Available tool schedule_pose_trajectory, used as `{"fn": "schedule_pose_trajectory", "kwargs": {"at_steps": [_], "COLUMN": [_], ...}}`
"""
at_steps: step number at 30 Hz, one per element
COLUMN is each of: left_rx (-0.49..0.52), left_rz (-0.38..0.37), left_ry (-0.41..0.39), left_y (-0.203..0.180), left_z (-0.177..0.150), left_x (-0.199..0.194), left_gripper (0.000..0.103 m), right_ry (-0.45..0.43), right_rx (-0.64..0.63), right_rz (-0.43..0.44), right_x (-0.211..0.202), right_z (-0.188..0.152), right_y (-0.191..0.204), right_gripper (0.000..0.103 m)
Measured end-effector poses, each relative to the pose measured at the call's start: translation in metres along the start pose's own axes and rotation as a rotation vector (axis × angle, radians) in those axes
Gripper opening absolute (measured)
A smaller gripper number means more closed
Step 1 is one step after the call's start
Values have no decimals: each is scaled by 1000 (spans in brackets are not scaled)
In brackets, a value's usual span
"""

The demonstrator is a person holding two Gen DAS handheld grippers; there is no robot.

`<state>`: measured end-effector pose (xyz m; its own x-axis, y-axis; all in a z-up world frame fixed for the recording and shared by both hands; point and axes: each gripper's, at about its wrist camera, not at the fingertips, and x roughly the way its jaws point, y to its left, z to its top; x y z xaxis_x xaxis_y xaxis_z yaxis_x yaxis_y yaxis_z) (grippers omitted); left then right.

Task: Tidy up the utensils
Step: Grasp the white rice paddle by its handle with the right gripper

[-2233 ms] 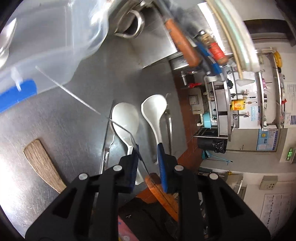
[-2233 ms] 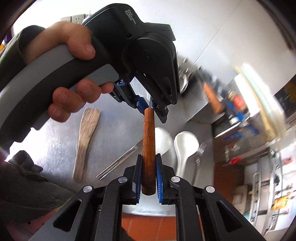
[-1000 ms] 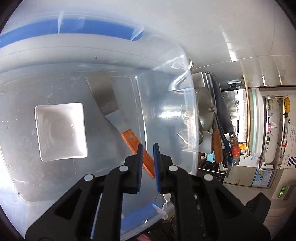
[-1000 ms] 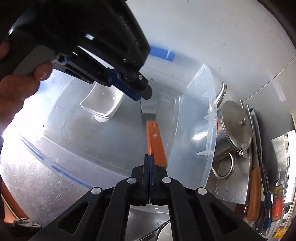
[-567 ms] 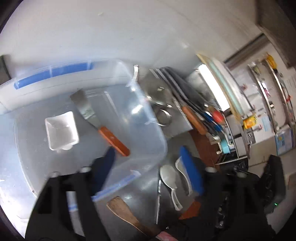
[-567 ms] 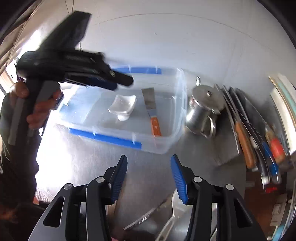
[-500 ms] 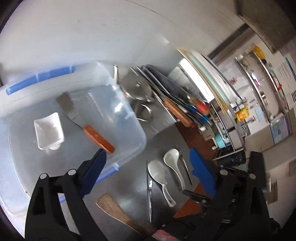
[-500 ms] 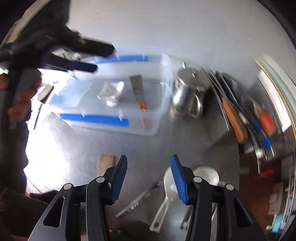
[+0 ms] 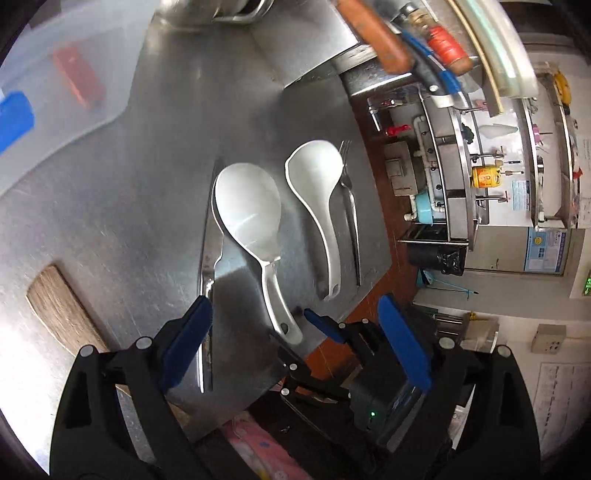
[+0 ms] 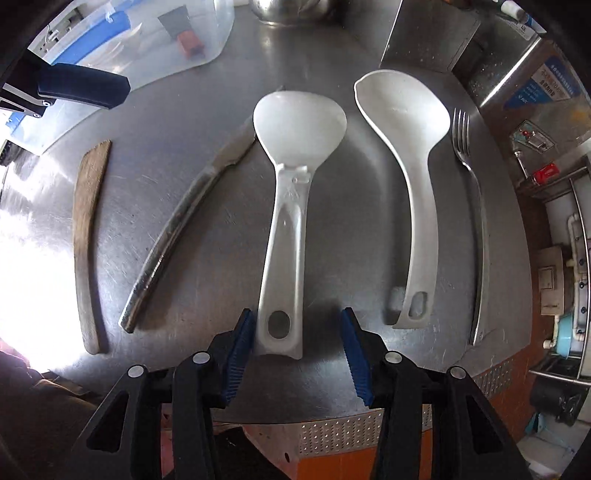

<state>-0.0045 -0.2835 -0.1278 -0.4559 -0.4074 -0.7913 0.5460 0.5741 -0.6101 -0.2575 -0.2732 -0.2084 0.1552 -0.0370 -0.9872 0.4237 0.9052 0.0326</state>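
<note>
A white rice paddle [image 10: 295, 122] lies on the steel counter [image 10: 207, 110]. Its handle end sits between the jaws of my right gripper [image 10: 297, 354], which points straight down. The jaws are closing and the pads stand clear of the handle. Beside the paddle lie a white ladle [image 10: 402, 110], a fork [image 10: 476, 221], a metal knife [image 10: 184, 229] and a wooden spatula [image 10: 86, 229]. My left gripper [image 9: 293, 341] hovers wide open and empty above the paddle [image 9: 247, 206]; one of its fingers [image 10: 81, 88] shows at the upper left.
A clear plastic bin [image 10: 147, 48] at the back left holds an orange-handled scraper [image 10: 188, 44]. A steel pot [image 10: 288, 9] stands behind the utensils. Knives [image 9: 376, 40] lie at the back right. The counter's front edge [image 10: 332, 421] is just under my right gripper.
Both grippers have left the bin, where the scraper now lies, and swung over the counter's utensils. The left jaws opened wide. The right jaws opened and sank around the paddle's handle.
</note>
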Motion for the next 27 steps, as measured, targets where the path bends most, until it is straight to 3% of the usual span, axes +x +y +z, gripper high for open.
{"fn": "schedule_pose_trajectory", "kwargs": {"at_steps": [1,4,12,17,20,22,25,27], "left_rx": [-24,-65,-164,-203,-212,-217,-219,-210], "left_rz": [-8,-13,-36,-7,20,41,47,42], "left_ry": [18,65,180,189,204,220,233,231], "left_y": [3,7,6,2,1,1,1,1], "left_z": [1,0,-1,-4,-4,-5,-6,-7], "left_x": [8,31,91,114,125,132,140,143], "left_gripper": [87,87,87,85,67,44,22,19], "right_ry": [-18,-14,9,6,2,1,3,6], "right_rx": [4,-6,116,129,114,108,102,96], "right_rz": [26,19,247,314,326,328,328,322], "right_x": [-1,-3,-11,-19,-26,-28,-27,-25], "right_z": [-2,-10,-32,-45,-53,-59,-66,-66], "right_y": [-2,-4,-45,-53,-46,-46,-36,-28], "right_gripper": [28,27,27,27,27,27,27,27]}}
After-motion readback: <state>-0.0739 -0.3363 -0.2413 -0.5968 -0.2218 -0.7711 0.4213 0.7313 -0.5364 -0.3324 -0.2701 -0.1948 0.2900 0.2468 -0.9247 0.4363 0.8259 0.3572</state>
